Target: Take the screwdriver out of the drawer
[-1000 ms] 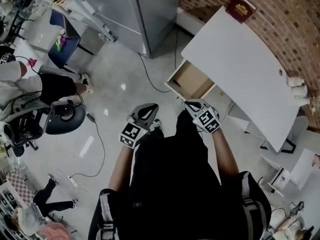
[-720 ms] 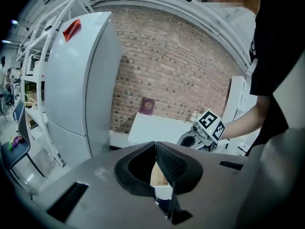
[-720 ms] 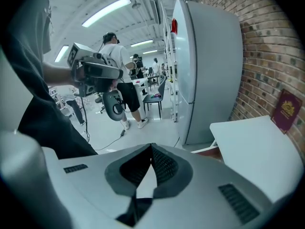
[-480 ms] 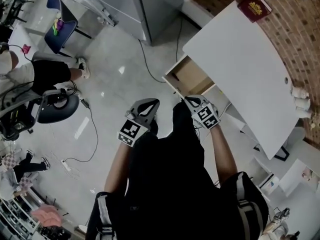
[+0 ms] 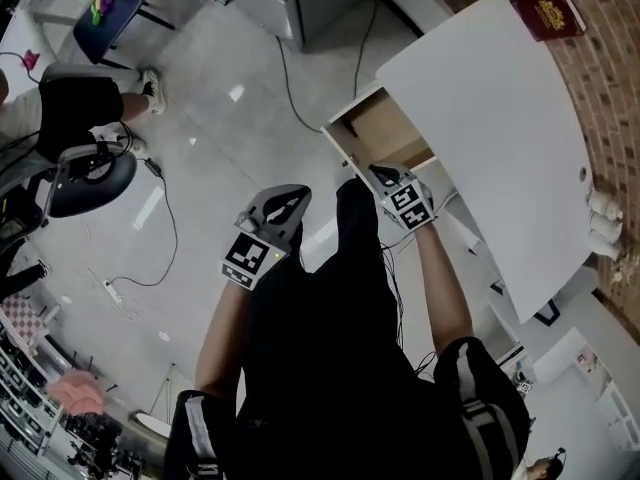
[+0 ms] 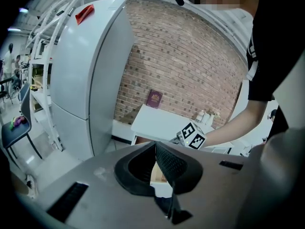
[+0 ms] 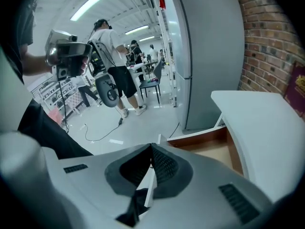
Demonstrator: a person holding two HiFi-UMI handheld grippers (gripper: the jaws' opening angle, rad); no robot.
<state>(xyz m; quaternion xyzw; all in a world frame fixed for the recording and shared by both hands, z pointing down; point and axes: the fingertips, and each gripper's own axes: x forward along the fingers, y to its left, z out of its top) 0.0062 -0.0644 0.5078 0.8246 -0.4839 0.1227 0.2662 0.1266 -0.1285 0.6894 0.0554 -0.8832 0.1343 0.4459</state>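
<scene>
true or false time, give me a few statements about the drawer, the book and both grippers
1. The drawer stands open. True.
2. The left gripper holds a screwdriver. False: its jaws are together with nothing between them.
3. A dark red book lies on the white desk. True.
4. The right gripper has its jaws wide apart. False: they are closed, tips meeting, on nothing.

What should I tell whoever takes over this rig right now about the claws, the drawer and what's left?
Shut and empty: left claw over the grey floor, right claw just short of the open wooden drawer under the white rectangular table.
No screwdriver visible in any view.
Done: drawer open.
Left: find the screwdriver, open a claw, lift it out.
</scene>
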